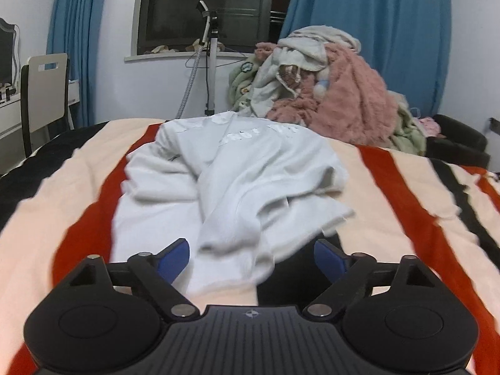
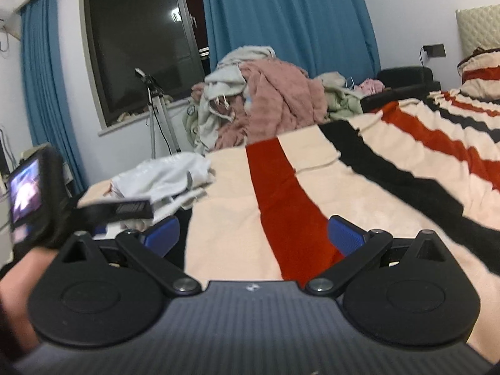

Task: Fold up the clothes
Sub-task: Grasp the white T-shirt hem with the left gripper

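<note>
Near the bed's window-side edge, on the striped cream, red and black blanket, a rumpled white cotton shirt stretches lengthwise ahead of the open left tool; the open right tool faces bare blanket.

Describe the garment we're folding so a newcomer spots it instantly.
Start at the striped bedspread. The pale grey-white top lies crumpled on it just ahead of the open left tongs. Unlike the pink-and-green laundry heap behind, it lies alone, with faint white lettering.

striped blanket lying across bed | blue curtains hanging beside window | tripod standing near wall
</note>
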Demonstrator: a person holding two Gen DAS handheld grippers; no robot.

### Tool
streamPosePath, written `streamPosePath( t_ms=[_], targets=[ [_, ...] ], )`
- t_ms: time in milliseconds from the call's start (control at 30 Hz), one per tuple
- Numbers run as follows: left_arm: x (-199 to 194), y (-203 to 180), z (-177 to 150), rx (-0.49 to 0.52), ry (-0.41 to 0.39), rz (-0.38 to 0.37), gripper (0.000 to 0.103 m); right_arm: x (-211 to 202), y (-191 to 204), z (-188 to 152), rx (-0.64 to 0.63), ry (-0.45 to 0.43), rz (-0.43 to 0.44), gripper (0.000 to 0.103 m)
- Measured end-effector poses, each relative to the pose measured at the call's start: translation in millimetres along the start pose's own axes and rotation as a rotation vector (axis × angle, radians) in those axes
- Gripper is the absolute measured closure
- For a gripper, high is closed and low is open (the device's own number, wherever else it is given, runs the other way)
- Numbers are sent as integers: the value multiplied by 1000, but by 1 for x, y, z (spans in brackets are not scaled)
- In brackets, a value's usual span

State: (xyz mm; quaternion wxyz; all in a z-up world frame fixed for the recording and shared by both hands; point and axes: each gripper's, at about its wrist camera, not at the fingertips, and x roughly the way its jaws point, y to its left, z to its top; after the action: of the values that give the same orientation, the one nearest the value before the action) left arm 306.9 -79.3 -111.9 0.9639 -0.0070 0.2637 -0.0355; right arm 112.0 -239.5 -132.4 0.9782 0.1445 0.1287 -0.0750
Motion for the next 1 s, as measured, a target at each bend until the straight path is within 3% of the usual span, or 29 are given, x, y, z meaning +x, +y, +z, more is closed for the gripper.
streamPosePath(
  t_ms=[33,67,100,133,200,333,567,867,1000],
  targets=[
    [14,-2,3,10,2,18,29,2,0,-1,-1,-4,4,0],
    [25,-3,5,17,9,41,42,4,1,-3,-2,-8,8,0],
    [33,-1,7,12,20,55,65,6,1,-4,-3,-13,12,0],
    [39,3,10,-7,29,59,76,8,1,-6,-3,-17,16,0],
    [40,14,14,-52,29,52,88,12,2,-8,-5,-25,23,0],
    [5,27,22,-63,-18,9,91,20,3,-14,-9,-42,39,0],
    [-106,42,19,-45,-58,-95,91,13,9,-16,-40,-90,81,0],
    [-263,69,-34,-97,-146,-223,92,-32,38,-16,-189,-77,126,0],
    [-312,86,-63,-177,-156,-272,92,-64,50,-12,-197,-32,173,0]
  ],
)
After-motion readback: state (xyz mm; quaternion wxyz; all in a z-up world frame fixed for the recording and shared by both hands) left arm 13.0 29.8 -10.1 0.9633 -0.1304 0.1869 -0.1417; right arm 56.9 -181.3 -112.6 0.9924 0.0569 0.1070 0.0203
